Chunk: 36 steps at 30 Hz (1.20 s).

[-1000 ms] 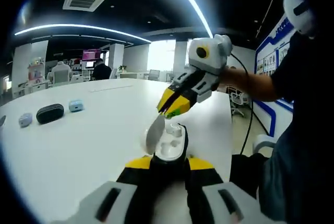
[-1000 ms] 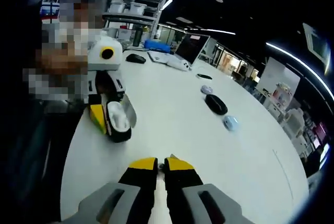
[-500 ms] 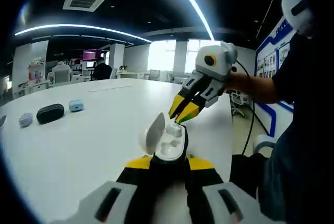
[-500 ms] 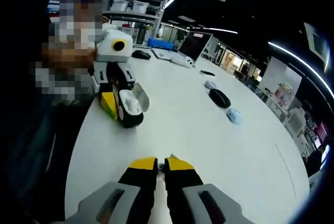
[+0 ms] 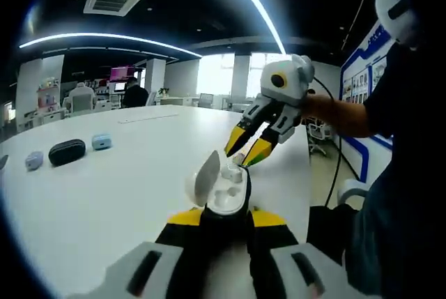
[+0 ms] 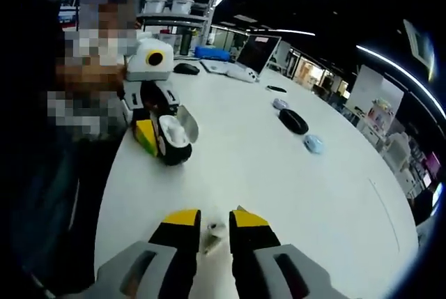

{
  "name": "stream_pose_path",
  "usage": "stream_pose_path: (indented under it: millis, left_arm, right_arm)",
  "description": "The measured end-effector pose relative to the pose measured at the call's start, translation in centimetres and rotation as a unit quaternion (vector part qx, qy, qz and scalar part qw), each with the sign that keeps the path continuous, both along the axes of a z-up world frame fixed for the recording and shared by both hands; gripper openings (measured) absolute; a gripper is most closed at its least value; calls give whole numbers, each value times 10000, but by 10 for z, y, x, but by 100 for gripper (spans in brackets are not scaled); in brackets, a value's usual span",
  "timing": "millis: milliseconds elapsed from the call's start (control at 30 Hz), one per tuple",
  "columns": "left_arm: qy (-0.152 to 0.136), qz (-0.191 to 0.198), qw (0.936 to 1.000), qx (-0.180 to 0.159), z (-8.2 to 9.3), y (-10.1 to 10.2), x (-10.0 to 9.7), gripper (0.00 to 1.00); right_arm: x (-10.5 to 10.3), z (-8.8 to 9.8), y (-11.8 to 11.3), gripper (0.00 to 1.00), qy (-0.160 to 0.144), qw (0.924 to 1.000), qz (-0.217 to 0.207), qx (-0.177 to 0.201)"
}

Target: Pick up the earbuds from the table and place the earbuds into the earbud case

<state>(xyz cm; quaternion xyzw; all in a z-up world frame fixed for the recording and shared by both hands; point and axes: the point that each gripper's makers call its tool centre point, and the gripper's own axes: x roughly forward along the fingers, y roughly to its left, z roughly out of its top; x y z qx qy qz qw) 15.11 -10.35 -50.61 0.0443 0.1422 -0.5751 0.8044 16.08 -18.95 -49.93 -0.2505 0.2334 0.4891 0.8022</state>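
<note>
My left gripper (image 5: pixel 226 215) is shut on the open earbud case (image 5: pixel 224 189), which has a white inside and its lid (image 5: pixel 206 177) tipped up to the left. Just above and behind the case hangs my right gripper (image 5: pixel 240 158), jaws spread open. In the right gripper view, my right gripper (image 6: pixel 211 219) is open and a small white earbud (image 6: pixel 213 233) lies loose in the gap between the jaws, over the white table (image 6: pixel 279 187). The case (image 6: pixel 174 135) sits further ahead to the left, held by the left gripper (image 6: pixel 155 142).
A black oval case (image 5: pixel 67 151) and two small pale-blue cases (image 5: pixel 102 141) lie far left on the table. A laptop (image 6: pixel 258 51), a mouse (image 6: pixel 187 69) and shelves stand at the far end. A person's arm and dark clothes (image 5: pixel 390 173) are on the right.
My right gripper's jaws have spread open, and the white earbud now shows loose between them. The left gripper still holds the case in place.
</note>
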Motion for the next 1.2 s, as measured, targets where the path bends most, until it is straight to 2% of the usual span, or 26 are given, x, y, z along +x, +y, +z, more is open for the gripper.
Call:
stream_pose_path:
  millis: [133, 333, 533, 833, 1200]
  left_arm:
    - [1, -5, 10000, -6, 0, 0, 0, 25]
    - [-4, -12, 10000, -7, 0, 0, -1, 25]
    - [-2, -16, 10000, -10, 0, 0, -1, 25]
    - [-10, 1, 10000, -1, 0, -1, -1, 25]
    - [-4, 1, 10000, -5, 0, -1, 0, 25]
  right_arm:
    - [-3, 3, -7, 17, 74, 9999, -67, -22]
    - [-9, -3, -27, 14, 294, 9990, -245, -210]
    - [-11, -10, -31, 10, 388, 9985, -313, -225]
    - [10, -11, -38, 8, 112, 9978, -581, -311]
    - [26, -14, -29, 8, -46, 9958, -910, -77]
